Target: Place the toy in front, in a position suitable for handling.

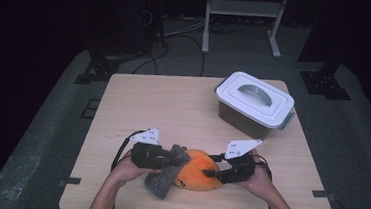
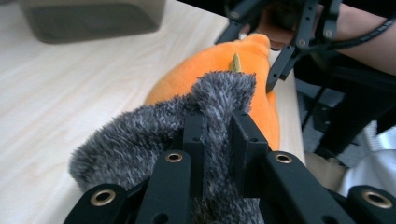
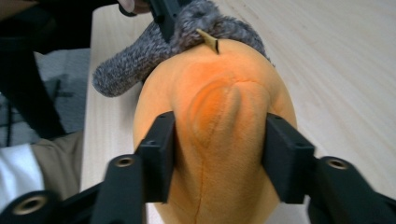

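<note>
An orange plush toy (image 1: pixel 195 174) lies near the table's front edge, with a grey furry piece (image 1: pixel 161 182) joined to its left end. A small tan stem (image 3: pixel 208 41) sticks up where the two meet. My left gripper (image 1: pixel 177 156) comes in from the left and is shut on the grey fur (image 2: pixel 140 135), which bunches up between its jaws (image 2: pixel 217 123). My right gripper (image 1: pixel 209 172) comes in from the right. Its jaws (image 3: pixel 219 140) straddle the orange body (image 3: pixel 219 93) and press into both of its sides. A hand holds each gripper.
A grey storage box with a white lid and handle (image 1: pixel 254 102) stands at the back right of the wooden table (image 1: pixel 148 101). Its dark wall (image 2: pixel 93 18) also appears in the left gripper view. Rack legs (image 1: pixel 207 31) and cables stand on the floor behind.
</note>
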### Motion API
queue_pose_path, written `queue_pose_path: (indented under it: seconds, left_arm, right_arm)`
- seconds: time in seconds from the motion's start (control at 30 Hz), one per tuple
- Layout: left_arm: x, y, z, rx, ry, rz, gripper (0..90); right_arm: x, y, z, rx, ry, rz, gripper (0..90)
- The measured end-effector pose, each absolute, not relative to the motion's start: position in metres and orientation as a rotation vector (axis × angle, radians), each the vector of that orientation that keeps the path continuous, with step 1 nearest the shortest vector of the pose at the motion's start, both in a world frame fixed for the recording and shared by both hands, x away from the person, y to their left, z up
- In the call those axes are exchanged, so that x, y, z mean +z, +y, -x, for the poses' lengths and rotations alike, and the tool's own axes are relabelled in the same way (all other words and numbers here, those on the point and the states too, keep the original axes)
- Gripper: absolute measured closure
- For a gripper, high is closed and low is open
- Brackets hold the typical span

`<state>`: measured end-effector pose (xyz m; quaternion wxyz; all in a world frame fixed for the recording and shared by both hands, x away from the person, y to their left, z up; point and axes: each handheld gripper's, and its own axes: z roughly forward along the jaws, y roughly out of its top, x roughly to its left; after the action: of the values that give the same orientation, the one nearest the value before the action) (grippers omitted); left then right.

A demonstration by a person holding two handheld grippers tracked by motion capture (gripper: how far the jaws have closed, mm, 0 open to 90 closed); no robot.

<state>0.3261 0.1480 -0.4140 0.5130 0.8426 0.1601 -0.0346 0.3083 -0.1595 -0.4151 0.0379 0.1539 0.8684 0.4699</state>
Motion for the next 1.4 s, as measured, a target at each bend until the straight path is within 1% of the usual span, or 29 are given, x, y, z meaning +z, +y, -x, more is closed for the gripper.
queue_pose_path:
  seconds: [0.03, 0.2, 0.27, 0.33, 0.43, 0.5, 0.53, 0.83, 1.1, 1.33, 1.4]
  left_arm:
    - [-0.414, 0.148, -0.326, -0.089, 0.385, -2.028, 77.6]
    - [-0.416, 0.15, -0.326, -0.115, 0.379, -2.032, 77.6]
    - [-0.416, 0.15, -0.326, -0.126, 0.374, -2.031, 77.6]
    - [-0.416, 0.15, -0.326, -0.124, 0.376, -2.034, 77.6]
    - [-0.414, 0.15, -0.326, -0.111, 0.379, -2.031, 77.6]
    - [-0.41, 0.15, -0.326, -0.089, 0.382, -2.025, 77.7]
    - [-0.409, 0.15, -0.325, -0.081, 0.381, -2.022, 77.6]
    - [-0.389, 0.134, -0.313, -0.018, 0.3, -2.0, 77.6]
    - [-0.379, 0.117, -0.302, -0.013, 0.225, -2.039, 77.2]
    - [-0.382, 0.114, -0.303, 0.01, 0.236, -2.089, 77.9]
    - [-0.385, 0.117, -0.305, -0.001, 0.257, -2.086, 78.2]
  right_arm:
    - [-0.415, -0.161, -0.31, 1.449, 2.675, -0.477, 41.8]
    - [-0.416, -0.169, -0.315, 1.476, 2.703, -0.514, 34.0]
    - [-0.419, -0.169, -0.316, 1.465, 2.721, -0.515, 33.6]
    - [-0.421, -0.167, -0.316, 1.458, 2.73, -0.515, 35.6]
    - [-0.42, -0.164, -0.314, 1.431, 2.73, -0.502, 46.1]
    - [-0.419, -0.163, -0.311, 1.417, 2.718, -0.478, 51.0]
    - [-0.418, -0.163, -0.31, 1.413, 2.712, -0.471, 51.9]
    - [-0.417, -0.151, -0.3, 1.397, 2.705, -0.39, 53.2]
    - [-0.416, -0.135, -0.293, 1.368, 2.708, -0.298, 53.4]
    - [-0.417, -0.133, -0.292, 1.358, 2.703, -0.285, 54.4]
    - [-0.418, -0.134, -0.292, 1.357, 2.698, -0.289, 54.9]
